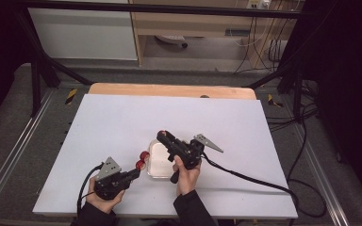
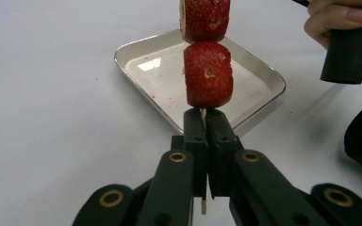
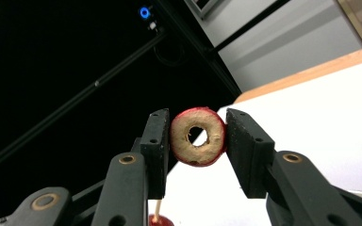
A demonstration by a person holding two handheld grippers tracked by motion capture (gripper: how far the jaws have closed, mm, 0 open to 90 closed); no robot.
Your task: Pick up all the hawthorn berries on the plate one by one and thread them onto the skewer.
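Two grippers are at work over a white counter, each carried in one hand of a person whose sleeves enter at the bottom of the high view. Left gripper, lower left of the high view: its jaws are closed tight on a thin wooden skewer, which runs between the pads and sticks out below them in the left gripper view. Two red fruit pieces are threaded on the skewer, one above the other, the lower one sitting just above the jaw tips. Behind them lies a shallow metal tray on the counter, near the centre of the high view. Right gripper, centre of the high view, above the tray: its jaws stand part-way closed and clamp a cored fruit slice, red-skinned with a pale cut face and a round hole through the middle. At the bottom edge of the right gripper view, the skewer's tip and a red piece show below the jaws.
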